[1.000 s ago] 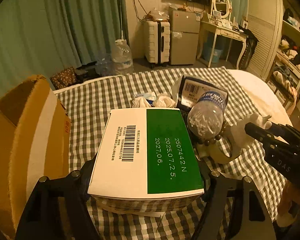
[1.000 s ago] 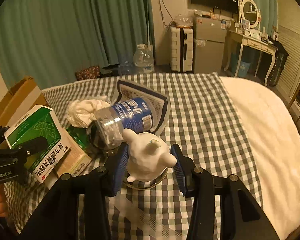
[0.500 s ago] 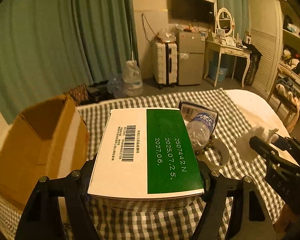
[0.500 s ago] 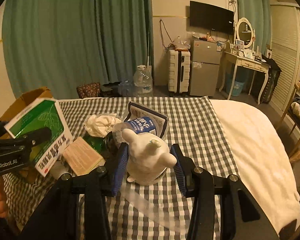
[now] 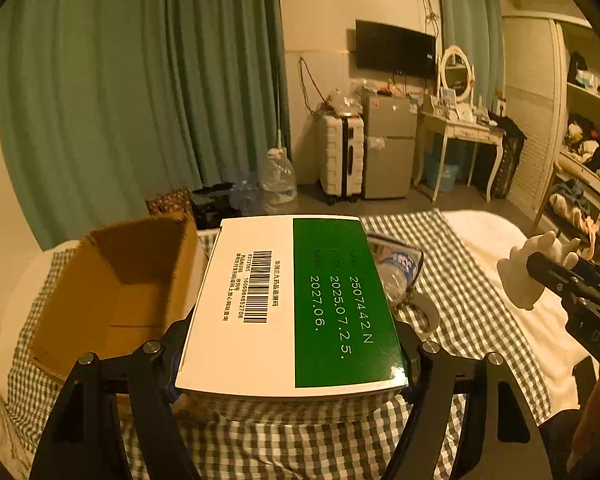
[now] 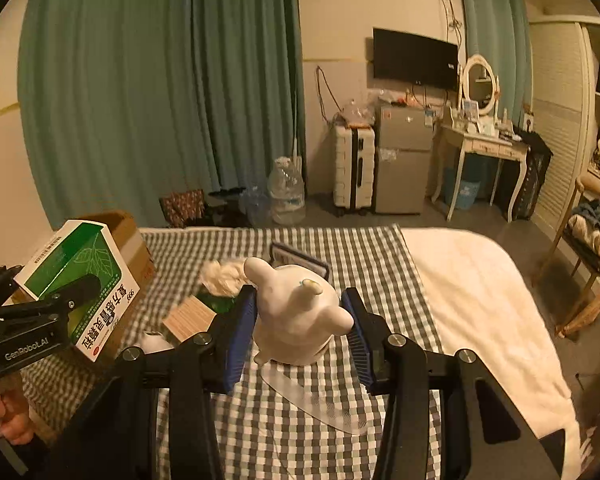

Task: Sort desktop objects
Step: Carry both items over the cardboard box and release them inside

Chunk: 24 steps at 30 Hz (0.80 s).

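Observation:
My left gripper (image 5: 292, 356) is shut on a green and white medicine box (image 5: 288, 304), held high above the checked cloth, beside the open cardboard box (image 5: 116, 292). The gripper and medicine box also show at the left of the right wrist view (image 6: 76, 284). My right gripper (image 6: 300, 324) is shut on a white figurine (image 6: 296, 320), lifted above the cloth; it shows at the right edge of the left wrist view (image 5: 531, 272). A clear bottle with a blue label (image 5: 395, 272) lies on the cloth behind the medicine box.
On the checked cloth (image 6: 339, 256) lie a white crumpled wad (image 6: 220, 276), a small tan box (image 6: 188, 316), a dark packet (image 6: 300, 260) and a roll of tape (image 5: 427, 312). A white blanket (image 6: 479, 300) covers the right side. Furniture stands behind.
Both grippers have risen well above the cloth with their loads. The left has swung left toward the cardboard box, whose open inside now shows.

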Each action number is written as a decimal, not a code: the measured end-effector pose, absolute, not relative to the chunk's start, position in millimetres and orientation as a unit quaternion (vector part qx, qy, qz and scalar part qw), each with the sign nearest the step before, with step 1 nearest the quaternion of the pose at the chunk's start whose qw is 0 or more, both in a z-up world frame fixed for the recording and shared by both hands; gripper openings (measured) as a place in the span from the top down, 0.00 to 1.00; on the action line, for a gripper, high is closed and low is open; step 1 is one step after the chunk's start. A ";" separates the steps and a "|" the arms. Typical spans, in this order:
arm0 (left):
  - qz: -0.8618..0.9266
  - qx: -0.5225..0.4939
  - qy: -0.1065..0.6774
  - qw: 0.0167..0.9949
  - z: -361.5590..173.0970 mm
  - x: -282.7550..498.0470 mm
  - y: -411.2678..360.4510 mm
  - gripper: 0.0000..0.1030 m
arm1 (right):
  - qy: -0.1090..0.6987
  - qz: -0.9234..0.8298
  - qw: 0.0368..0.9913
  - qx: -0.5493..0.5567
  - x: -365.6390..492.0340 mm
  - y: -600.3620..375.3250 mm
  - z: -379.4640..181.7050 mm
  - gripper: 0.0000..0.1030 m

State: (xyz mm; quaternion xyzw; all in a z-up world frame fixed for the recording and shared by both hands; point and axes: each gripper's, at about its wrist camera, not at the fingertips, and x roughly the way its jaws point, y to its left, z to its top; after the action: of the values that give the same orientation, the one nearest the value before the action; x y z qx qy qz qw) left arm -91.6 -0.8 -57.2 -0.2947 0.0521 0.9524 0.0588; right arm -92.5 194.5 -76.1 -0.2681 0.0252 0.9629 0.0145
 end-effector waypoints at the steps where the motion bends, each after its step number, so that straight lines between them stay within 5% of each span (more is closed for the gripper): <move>1: 0.954 -0.291 0.051 0.058 -52.1 -89.6 -4.2 0.25 | 0.023 0.964 0.013 -0.265 -91.7 191.5 -71.4 0.58; 24: 0.970 -0.238 0.049 0.024 13.7 -66.3 -76.0 0.25 | 0.008 0.975 -0.022 -0.219 -84.5 116.5 -3.3 0.58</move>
State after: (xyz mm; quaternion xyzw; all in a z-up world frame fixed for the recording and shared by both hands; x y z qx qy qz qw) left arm -66.3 -76.0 13.7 -0.2381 0.0492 0.9697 0.0243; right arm -84.5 116.5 -3.3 -0.2191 0.0081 0.9754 -0.0224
